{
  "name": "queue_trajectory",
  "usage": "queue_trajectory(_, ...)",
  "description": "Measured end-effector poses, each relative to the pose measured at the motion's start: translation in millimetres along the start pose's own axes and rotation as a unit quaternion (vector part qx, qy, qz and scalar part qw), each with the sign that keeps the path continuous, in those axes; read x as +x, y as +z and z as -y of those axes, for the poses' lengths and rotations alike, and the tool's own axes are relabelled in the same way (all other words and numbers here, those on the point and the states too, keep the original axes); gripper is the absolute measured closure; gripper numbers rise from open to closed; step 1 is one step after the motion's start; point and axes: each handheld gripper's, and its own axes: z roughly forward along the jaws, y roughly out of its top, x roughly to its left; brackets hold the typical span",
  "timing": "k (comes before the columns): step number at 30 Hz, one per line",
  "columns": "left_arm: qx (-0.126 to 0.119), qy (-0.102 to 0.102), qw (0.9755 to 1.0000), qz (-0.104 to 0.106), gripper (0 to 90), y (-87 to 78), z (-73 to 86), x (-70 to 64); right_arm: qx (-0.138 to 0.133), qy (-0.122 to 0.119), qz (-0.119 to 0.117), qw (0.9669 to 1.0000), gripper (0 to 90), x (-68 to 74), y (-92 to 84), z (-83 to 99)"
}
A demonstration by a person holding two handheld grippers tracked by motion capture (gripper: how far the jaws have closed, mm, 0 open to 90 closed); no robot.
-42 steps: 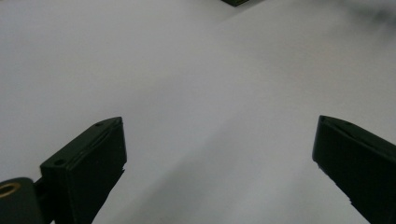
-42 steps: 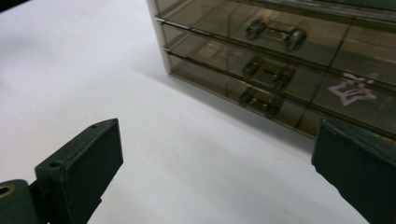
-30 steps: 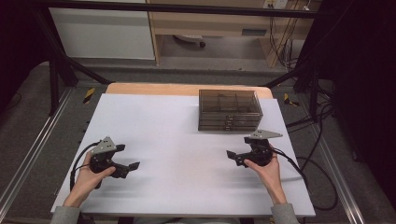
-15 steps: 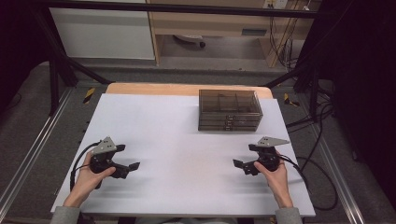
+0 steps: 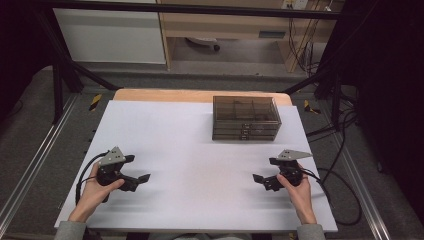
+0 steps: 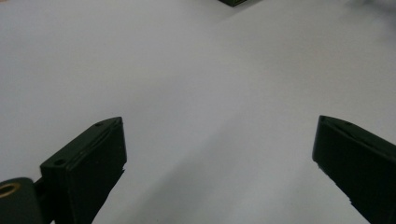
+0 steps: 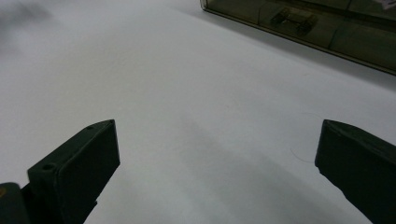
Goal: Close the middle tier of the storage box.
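A smoky clear drawer cabinet (image 5: pixel 245 117) stands at the back right of the white table (image 5: pixel 200 150); its lowest drawer front (image 7: pixel 317 28) with a small handle runs along the top right of the right gripper view. My left gripper (image 5: pixel 140 174) rests low over the table's front left, jaws wide apart and empty (image 6: pixel 219 158). My right gripper (image 5: pixel 260 181) sits over the front right, well in front of the cabinet, jaws also spread with bare table between them (image 7: pixel 219 163).
A wooden strip (image 5: pixel 165 95) edges the table's far side. Black frame bars and metal rails flank the table. Cables (image 5: pixel 345 200) trail on the floor at the right. A dark corner (image 6: pixel 231 2) of the cabinet shows at the top of the left gripper view.
My right gripper has moved toward the front right of the table, away from the cabinet. The left gripper has stayed put.
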Motion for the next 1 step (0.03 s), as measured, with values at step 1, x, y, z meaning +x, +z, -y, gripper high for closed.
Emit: queue_trajectory(1,0.0,0.0,1.0,0.0,2.7,-0.1,-0.1,0.1,0.0,-0.001,0.001,1.0,0.6,0.0,0.2,0.1)
